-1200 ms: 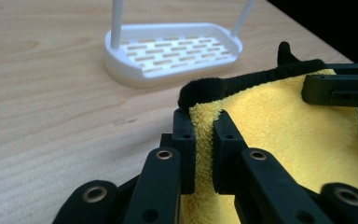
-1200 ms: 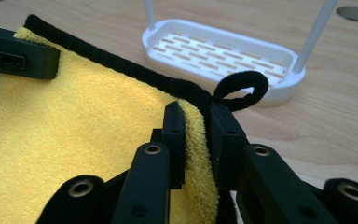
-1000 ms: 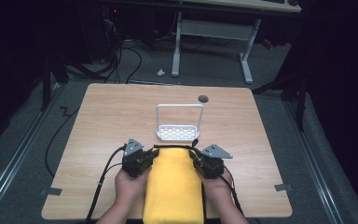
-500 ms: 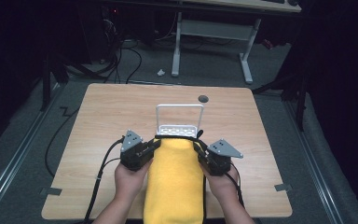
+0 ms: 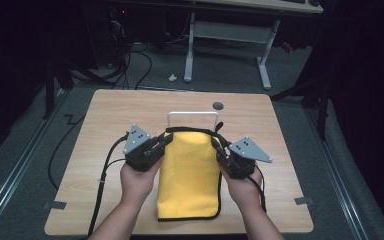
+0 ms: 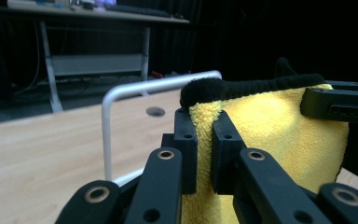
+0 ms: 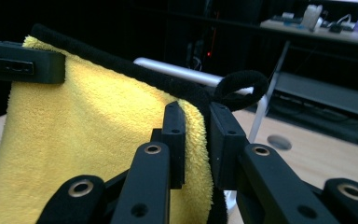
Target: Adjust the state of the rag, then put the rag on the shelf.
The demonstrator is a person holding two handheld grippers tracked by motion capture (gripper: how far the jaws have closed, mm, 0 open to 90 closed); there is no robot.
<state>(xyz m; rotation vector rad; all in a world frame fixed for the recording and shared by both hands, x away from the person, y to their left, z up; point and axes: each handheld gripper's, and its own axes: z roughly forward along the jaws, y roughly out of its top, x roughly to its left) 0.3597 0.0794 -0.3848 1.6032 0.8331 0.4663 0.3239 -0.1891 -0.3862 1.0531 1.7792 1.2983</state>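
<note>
A soft, light yellow towel point(image 5: 190, 175) with black trim hangs limp over the wooden table point(image 5: 105, 115), before a white wire rack point(image 5: 192, 115), its two top corners pinched by the clamped left gripper point(image 5: 166, 140) and right gripper point(image 5: 217, 145), the sensible hold for floppy cloth

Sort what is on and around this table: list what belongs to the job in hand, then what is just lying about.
In use:
- yellow fleecy towel with black edging, held up by its top corners
- left hand-held gripper, shut on the towel
- right hand-held gripper, shut on the towel
- white wire rack just behind the towel

Lying about:
- white-legged desk frame on the floor beyond
- black cables on the floor
</note>
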